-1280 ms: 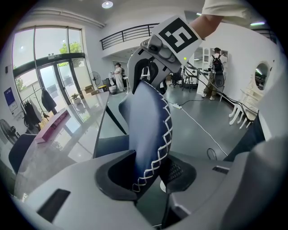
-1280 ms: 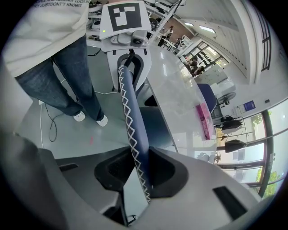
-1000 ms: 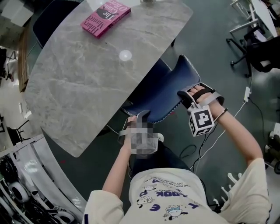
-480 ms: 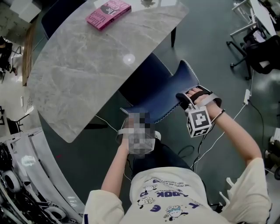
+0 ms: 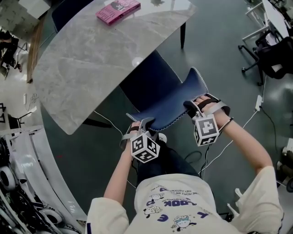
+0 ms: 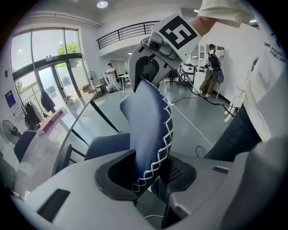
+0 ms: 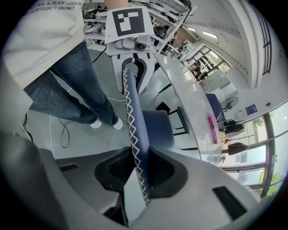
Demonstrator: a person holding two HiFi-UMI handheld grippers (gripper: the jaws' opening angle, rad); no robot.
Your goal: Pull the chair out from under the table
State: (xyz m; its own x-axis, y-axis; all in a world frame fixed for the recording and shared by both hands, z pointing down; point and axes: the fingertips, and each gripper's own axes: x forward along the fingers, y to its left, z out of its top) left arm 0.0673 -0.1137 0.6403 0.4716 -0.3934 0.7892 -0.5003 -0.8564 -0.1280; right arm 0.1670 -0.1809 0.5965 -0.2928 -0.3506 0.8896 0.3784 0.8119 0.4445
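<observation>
both tools clamped on the backrest of a dark blue upholstered chair [image 5: 153,87] with white cross-stitched edging, at a grey marbled tabletop [image 5: 96,55]

the left tool [image 5: 143,122] has its two pads closed on the backrest's top edge near one corner. the right tool [image 5: 191,107] grips the same edge near the other corner, and in each gripper view the stitched rim runs straight between the pads with both sides touching it. the chair stands on the dark floor [image 5: 215,55] with its backrest towards the person. most of its seat shows beyond the tabletop's edge, and only the far part lies under it. a pink book [image 5: 118,10] lies at the far end of the tabletop, well apart from the chair.
</observation>
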